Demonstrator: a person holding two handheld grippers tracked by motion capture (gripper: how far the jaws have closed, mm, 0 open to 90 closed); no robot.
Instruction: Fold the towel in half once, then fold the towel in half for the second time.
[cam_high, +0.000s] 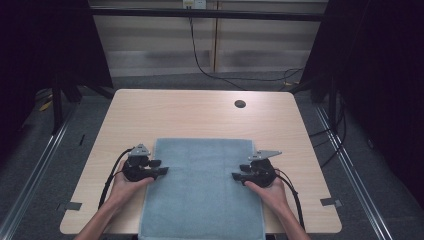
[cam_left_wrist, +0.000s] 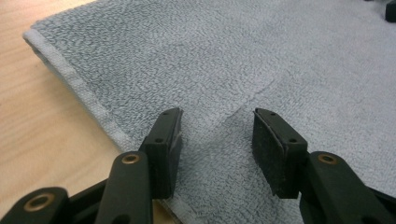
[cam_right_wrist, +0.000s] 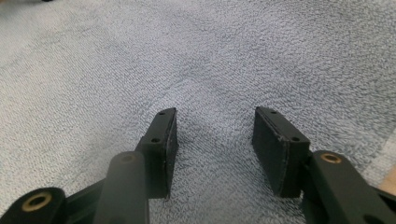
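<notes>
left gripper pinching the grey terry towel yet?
Apart. Left gripper view: left gripper jaws stand open over the grey terry towel, bare cloth between the pads.

The room is dim with dark sides, light falls softly from above, and the close pictures look a bit blurry.

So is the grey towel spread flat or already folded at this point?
Folded, it seems. The towel lies smooth on the table, but the left gripper view shows a doubled layer at its hemmed corner.
</notes>
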